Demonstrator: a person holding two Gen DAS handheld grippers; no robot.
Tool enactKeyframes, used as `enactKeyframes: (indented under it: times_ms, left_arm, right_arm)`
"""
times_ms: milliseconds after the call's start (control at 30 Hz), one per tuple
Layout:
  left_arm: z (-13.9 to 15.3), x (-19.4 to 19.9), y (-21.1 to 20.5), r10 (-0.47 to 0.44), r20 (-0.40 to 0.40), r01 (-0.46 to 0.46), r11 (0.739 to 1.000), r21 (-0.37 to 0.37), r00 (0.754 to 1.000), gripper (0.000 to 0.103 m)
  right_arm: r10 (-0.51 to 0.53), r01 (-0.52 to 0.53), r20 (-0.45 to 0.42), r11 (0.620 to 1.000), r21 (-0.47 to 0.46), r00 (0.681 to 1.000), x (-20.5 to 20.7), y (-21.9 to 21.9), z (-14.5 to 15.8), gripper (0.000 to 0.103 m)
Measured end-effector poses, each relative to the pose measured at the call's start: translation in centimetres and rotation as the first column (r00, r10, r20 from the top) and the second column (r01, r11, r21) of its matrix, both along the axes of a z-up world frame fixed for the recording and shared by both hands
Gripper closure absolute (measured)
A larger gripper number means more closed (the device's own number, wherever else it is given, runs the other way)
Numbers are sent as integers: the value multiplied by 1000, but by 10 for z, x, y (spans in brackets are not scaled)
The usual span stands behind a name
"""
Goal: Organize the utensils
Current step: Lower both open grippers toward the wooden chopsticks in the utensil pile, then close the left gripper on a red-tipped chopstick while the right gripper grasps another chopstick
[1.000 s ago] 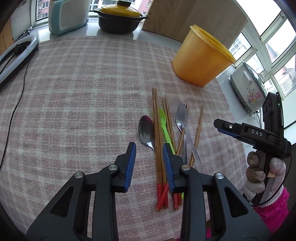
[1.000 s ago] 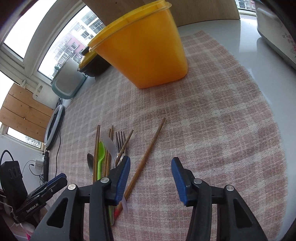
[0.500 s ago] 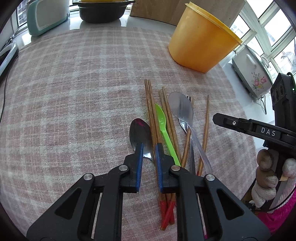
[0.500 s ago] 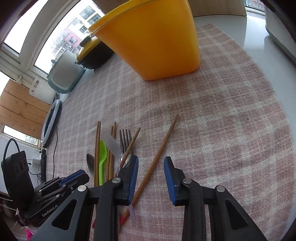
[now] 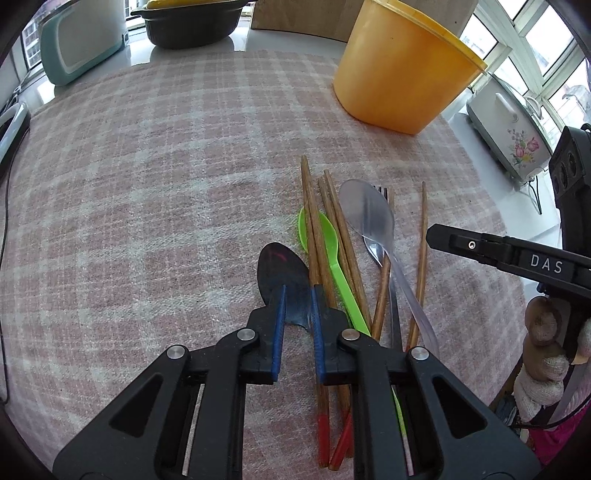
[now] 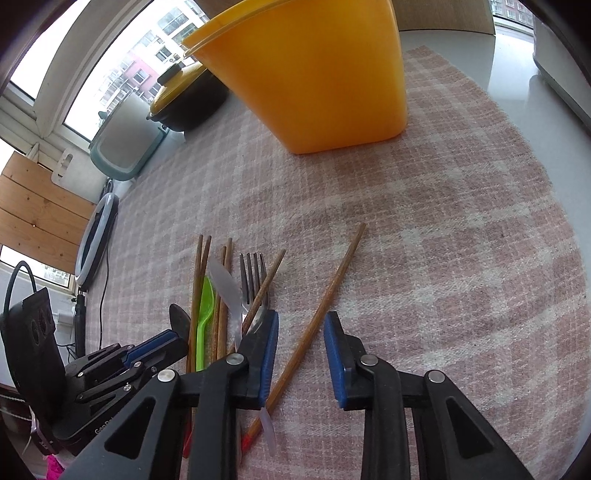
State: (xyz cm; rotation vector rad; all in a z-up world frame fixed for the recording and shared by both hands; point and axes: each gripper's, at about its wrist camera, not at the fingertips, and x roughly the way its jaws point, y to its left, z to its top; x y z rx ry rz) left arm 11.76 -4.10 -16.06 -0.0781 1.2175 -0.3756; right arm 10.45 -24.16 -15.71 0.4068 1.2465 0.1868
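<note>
A pile of utensils lies on the pink checked cloth point(image 5: 147, 184): a dark metal spoon point(image 5: 282, 269), a green plastic spoon point(image 5: 332, 251), red-tipped wooden chopsticks point(image 5: 314, 236), a silver spoon point(image 5: 369, 214) and a fork point(image 6: 253, 269). My left gripper point(image 5: 298, 291) points steeply down, its blue pads shut on the dark spoon where bowl meets handle. A lone chopstick point(image 6: 332, 284) lies at the pile's right. My right gripper point(image 6: 302, 315) straddles it; the jaws are closing and neither pad presses on it. A tall yellow container point(image 5: 399, 70) stands beyond the pile.
A black pot with a yellow lid point(image 5: 188, 22) and a teal appliance point(image 5: 81, 37) stand at the far edge. A white flowered appliance point(image 5: 506, 122) sits off the cloth's right side. A ring light point(image 6: 96, 236) lies left. A gloved hand point(image 5: 543, 354) holds the right gripper.
My left gripper dropped towards the pile and its jaws narrowed onto the dark spoon. The right gripper's jaws narrowed around the lone chopstick.
</note>
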Motion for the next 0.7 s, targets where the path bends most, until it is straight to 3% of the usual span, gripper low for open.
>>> enactKeyframes:
  times_ms: [400, 700]
  left_arm:
    - [1, -3, 2, -17, -9, 17, 1000, -19, 1000, 91]
    - [-6, -1, -10, -59, 3, 59, 997, 58, 998, 91]
  right_arm:
    - [-35, 34, -42, 999, -36, 998, 3, 1, -10, 82]
    - [-18, 15, -47, 998, -63, 999, 7, 13, -12, 84]
